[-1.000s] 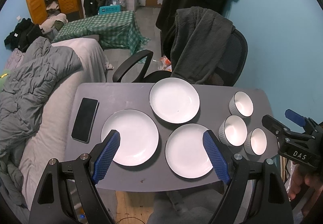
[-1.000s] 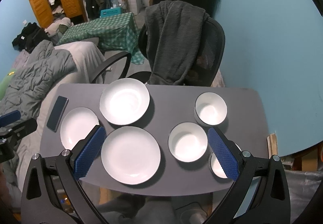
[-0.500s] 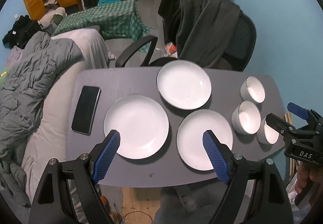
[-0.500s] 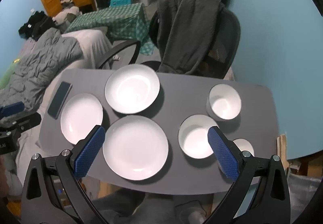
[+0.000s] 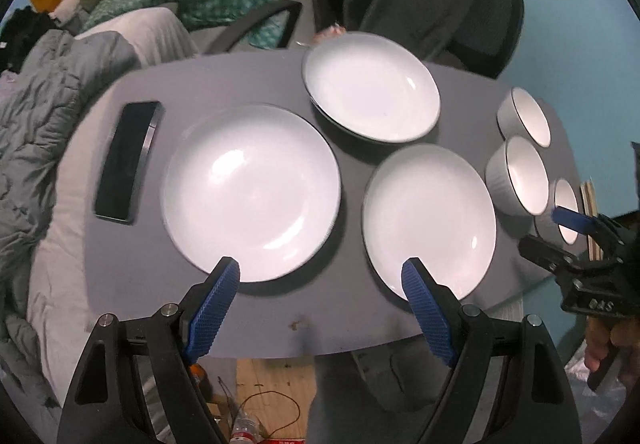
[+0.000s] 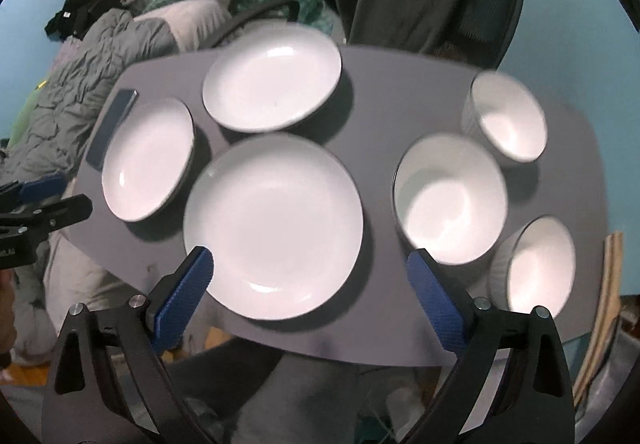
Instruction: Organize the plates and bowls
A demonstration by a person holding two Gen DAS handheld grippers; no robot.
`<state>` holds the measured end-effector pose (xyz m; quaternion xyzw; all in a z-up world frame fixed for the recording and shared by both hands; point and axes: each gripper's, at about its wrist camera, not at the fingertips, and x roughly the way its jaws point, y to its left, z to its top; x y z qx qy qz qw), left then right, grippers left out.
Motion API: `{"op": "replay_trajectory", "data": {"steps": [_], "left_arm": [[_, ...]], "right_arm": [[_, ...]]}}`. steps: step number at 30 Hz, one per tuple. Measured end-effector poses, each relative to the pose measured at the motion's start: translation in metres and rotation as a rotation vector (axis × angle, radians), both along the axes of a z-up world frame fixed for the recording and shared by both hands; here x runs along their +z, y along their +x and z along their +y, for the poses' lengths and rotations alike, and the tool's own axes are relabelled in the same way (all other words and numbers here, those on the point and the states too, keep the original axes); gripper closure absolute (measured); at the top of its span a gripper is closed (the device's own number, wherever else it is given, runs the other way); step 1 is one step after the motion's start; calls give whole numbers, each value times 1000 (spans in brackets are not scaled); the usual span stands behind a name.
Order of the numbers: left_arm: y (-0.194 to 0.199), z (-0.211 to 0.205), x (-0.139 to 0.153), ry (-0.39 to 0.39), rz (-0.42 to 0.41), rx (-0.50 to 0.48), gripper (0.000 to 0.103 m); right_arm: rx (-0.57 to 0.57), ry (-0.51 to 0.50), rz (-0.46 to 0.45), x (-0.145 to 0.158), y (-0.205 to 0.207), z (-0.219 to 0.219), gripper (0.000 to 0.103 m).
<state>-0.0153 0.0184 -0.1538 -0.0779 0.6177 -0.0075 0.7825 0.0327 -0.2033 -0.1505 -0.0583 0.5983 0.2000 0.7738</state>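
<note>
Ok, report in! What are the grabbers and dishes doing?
Left gripper open, right gripper open, both empty. Three plates, three bowls unstacked. Phone beside plates.

Three white plates (image 6: 273,227) and three bowls (image 6: 450,198) on grey table (image 6: 384,112)

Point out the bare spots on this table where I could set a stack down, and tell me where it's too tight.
Bare table lies at the far edge between the phone and the far plate, and along the near edge in front of the left plate. More shows between the far plate and the far bowl. The three plates sit close together, and the bowls crowd the right end.
</note>
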Motion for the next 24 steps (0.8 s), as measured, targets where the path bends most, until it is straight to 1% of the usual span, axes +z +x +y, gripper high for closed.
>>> {"op": "replay_trajectory", "data": {"steps": [1,3,5,9,10,14,16,17,19,21,23,24], "left_arm": [[0,-2,-5,-2,14,-4,18],[0,-9,-16,-24,27,-18,18],[0,-13,-24,-25,46,-23,18],[2,-22,-41,-43,72,-41,19],[3,-25,-46,-45,85,-44,21],[9,-30,-62,-52,121,-49,23],[12,-32,-69,-60,132,-49,28],[14,-33,-71,-61,139,-47,29],[17,-34,-77,-69,154,-43,33],[18,-33,-81,-82,171,-39,35],[22,-33,-87,-89,182,-36,37],[25,-34,-90,-92,185,-34,38]], "right_arm": [[0,2,9,-4,1,-1,8],[-5,12,46,-16,3,-6,13],[-16,30,84,-28,4,-13,15],[-29,29,156,-49,6,-17,22],[-30,25,167,-53,6,-18,23],[-31,27,188,-65,7,-18,25],[-36,21,196,-71,10,-19,27],[-37,21,199,-74,13,-19,30],[-41,18,209,-79,16,-20,31],[-40,17,206,-81,19,-22,37],[-41,12,208,-83,23,-19,38],[-39,15,208,-84,25,-18,41]]}}
